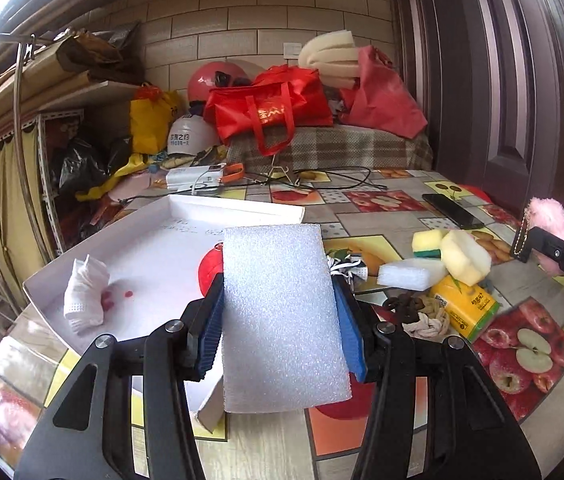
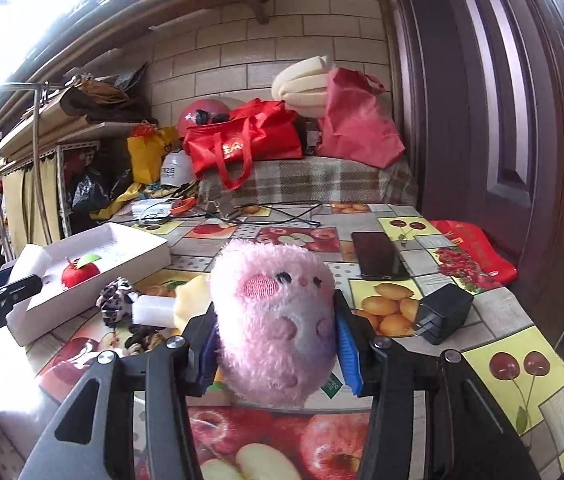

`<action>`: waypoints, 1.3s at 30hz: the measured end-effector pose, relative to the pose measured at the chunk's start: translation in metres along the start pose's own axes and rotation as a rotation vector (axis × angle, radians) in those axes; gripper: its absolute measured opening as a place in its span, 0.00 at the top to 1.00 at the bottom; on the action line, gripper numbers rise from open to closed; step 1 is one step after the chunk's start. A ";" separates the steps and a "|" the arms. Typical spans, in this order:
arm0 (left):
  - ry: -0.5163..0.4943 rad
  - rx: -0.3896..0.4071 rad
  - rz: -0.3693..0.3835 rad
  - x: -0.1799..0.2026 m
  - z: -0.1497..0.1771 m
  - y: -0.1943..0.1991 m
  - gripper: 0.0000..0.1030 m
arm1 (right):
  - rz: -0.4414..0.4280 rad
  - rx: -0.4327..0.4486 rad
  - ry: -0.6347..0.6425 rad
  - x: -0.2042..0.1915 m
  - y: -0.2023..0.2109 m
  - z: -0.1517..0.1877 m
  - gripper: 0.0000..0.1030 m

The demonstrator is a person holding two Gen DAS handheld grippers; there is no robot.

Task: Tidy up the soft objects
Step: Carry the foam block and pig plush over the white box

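Observation:
My left gripper (image 1: 279, 316) is shut on a white foam pad (image 1: 282, 316) and holds it upright over the near edge of a white tray (image 1: 153, 232). The tray holds a rolled white sock (image 1: 83, 298) and a red plush apple (image 2: 80, 274). My right gripper (image 2: 275, 340) is shut on a pink plush toy (image 2: 273, 320) above the table; it also shows in the left wrist view (image 1: 550, 220). On the table lie a yellow-green sponge (image 1: 428, 243), a pale yellow sponge (image 1: 466, 256), a white foam block (image 1: 410, 274) and a knotted rope toy (image 1: 428, 320).
A yellow tissue pack (image 1: 466, 306), a black phone (image 2: 378, 256) and a black charger (image 2: 444, 312) lie on the fruit-print tablecloth. A patterned scrunchie (image 2: 115, 300) sits by the tray. Cables, red bags and clutter fill the far end; a dark door stands on the right.

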State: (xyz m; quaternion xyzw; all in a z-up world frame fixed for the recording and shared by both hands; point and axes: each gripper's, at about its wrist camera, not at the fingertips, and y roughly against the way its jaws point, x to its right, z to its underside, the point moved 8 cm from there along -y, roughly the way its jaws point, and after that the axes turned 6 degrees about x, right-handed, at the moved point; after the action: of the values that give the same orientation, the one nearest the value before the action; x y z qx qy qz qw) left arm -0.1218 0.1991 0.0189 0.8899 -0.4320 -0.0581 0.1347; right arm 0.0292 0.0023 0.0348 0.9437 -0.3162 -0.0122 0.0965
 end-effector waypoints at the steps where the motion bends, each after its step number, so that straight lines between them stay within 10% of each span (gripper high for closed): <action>1: 0.002 0.000 -0.007 -0.002 0.001 0.000 0.51 | -0.018 0.000 0.014 -0.009 -0.001 0.000 0.53; 39: 0.046 0.010 -0.215 -0.128 0.003 -0.009 0.51 | -0.306 -0.016 0.182 -0.195 -0.041 0.002 0.53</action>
State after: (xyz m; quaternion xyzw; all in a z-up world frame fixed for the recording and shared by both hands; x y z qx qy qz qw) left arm -0.1951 0.3039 0.0119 0.9329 -0.3310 -0.0495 0.1333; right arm -0.1027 0.1503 0.0176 0.9772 -0.1586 0.0562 0.1291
